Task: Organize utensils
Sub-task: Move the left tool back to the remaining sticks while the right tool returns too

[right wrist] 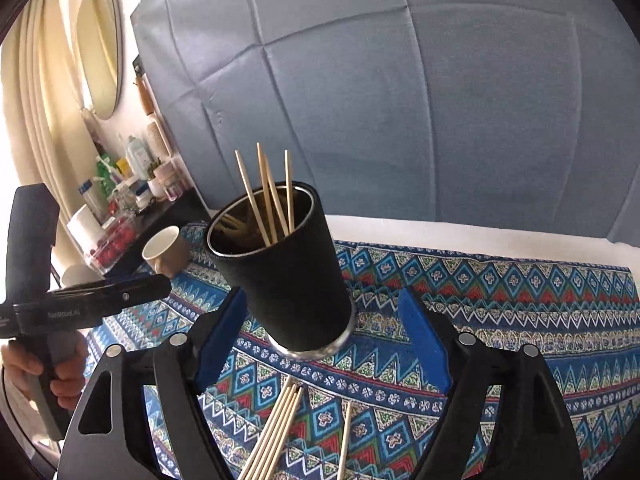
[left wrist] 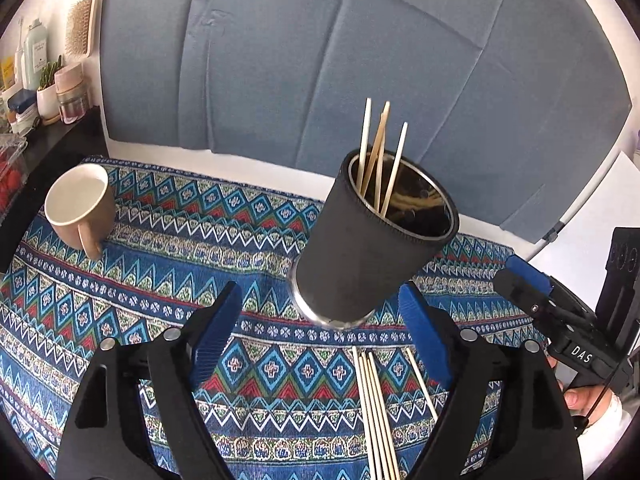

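Observation:
A black cylindrical holder (left wrist: 360,256) (right wrist: 288,280) stands upright on the patterned cloth (left wrist: 140,292) with several wooden sticks (left wrist: 376,152) (right wrist: 268,192) leaning inside it. Several loose sticks (left wrist: 376,412) (right wrist: 276,428) lie bundled on the cloth in front of it, and one more stick (left wrist: 422,384) (right wrist: 346,436) lies apart to their right. My left gripper (left wrist: 320,292) is open, its blue pads on either side of the holder's base without touching it. My right gripper (right wrist: 324,296) is also open in front of the holder, nothing between its pads.
A beige mug (left wrist: 80,204) (right wrist: 164,250) stands on the cloth's far left. A dark shelf (left wrist: 52,140) beyond it carries bottles, a small plant and a box of red fruit. A blue padded panel (left wrist: 320,60) rises behind the table. A hand (right wrist: 24,364) holds the left gripper.

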